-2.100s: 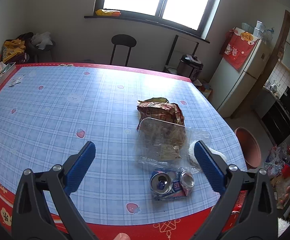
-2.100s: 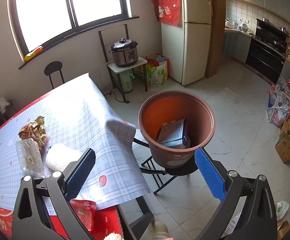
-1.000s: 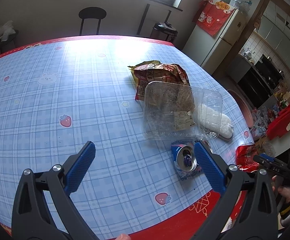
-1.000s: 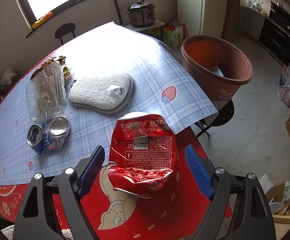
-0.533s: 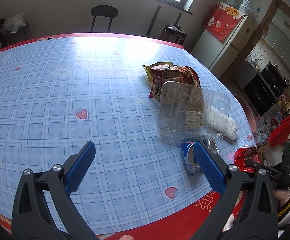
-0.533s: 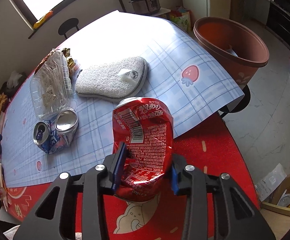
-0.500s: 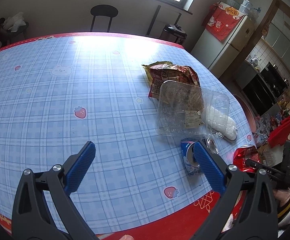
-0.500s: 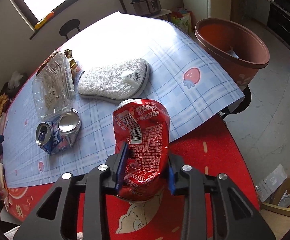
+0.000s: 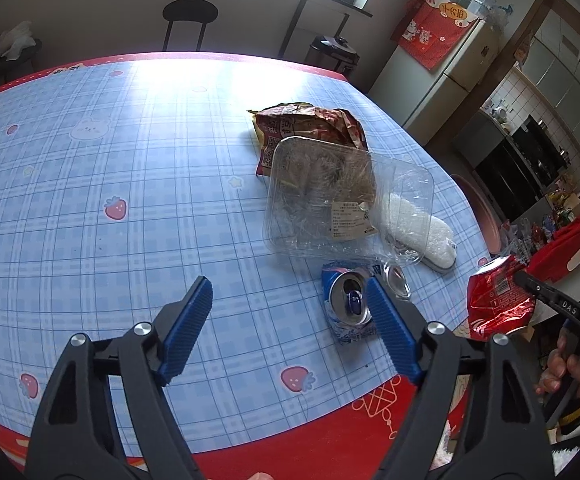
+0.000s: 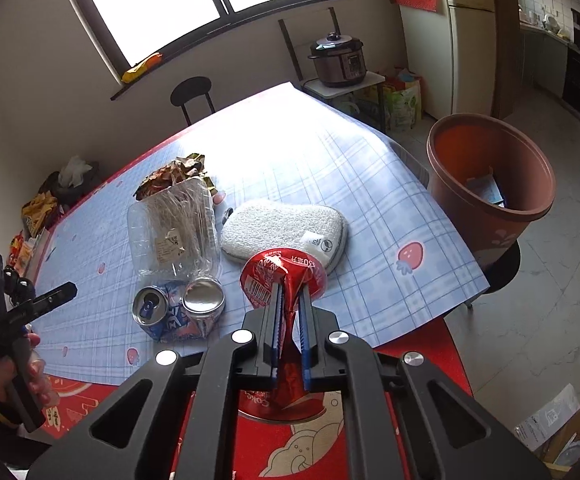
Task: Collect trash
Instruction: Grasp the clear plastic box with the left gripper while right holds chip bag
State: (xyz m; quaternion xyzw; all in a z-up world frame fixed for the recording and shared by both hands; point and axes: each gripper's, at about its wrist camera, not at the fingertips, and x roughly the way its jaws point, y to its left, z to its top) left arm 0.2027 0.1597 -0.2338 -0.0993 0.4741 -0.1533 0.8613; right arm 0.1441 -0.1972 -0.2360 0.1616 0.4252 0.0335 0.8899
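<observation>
Trash on the table (image 9: 90, 184) counts as follows: 1 crushed red can (image 10: 286, 280), 1 crushed blue can (image 9: 348, 306), 1 clear plastic container (image 9: 330, 208) and 1 crumpled snack wrapper (image 9: 306, 124).

The right claw (image 10: 290, 308) is clenched on the red can, which is pinched flat between its 2 blue pads (image 10: 276, 316) and sits above the red near edge of the table. In the left wrist view that can (image 9: 498, 300) shows at the far right, beyond the table corner.

The left claw (image 9: 286, 316) is released, its 2 fingers (image 9: 188, 320) spread wide above the checked cloth, with the blue can just beside its right finger. That can (image 10: 170, 312) lies on its side with both ends showing.

The clear container touches the blue can's far side and partly covers the wrapper. 1 white pad (image 10: 286, 232) lies beside the container. 1 brown bin (image 10: 490, 184) stands off the table's right corner on a stool, with 1 box inside. 1 rice cooker (image 10: 338, 60) and 1 black stool (image 10: 192, 94) stand beyond the table.
</observation>
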